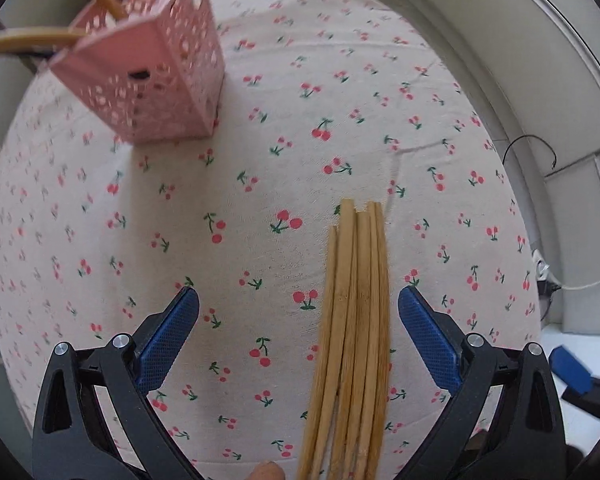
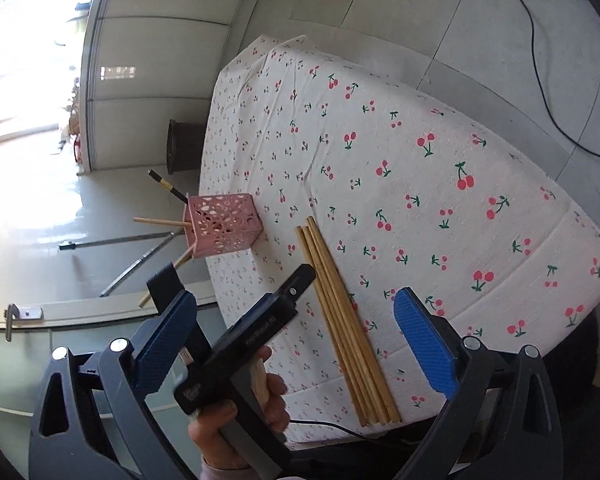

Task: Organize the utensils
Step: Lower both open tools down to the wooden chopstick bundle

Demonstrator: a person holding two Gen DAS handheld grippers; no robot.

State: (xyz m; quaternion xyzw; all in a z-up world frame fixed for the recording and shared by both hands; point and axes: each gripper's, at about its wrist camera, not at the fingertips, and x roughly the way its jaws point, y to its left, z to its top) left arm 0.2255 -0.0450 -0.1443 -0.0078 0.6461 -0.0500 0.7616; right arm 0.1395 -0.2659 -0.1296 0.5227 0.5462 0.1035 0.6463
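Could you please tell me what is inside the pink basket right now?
The pink basket holds a few sticks that poke out of its open top: light wooden chopsticks and one dark chopstick. Their lower ends are mostly hidden behind the perforated walls.

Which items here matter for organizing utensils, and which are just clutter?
Job: bamboo chopsticks lying loose on the cloth; pink holder, some sticks already in it; left gripper open above the chopsticks; right gripper open.
Clutter: cherry tablecloth; black bin; wall cable.
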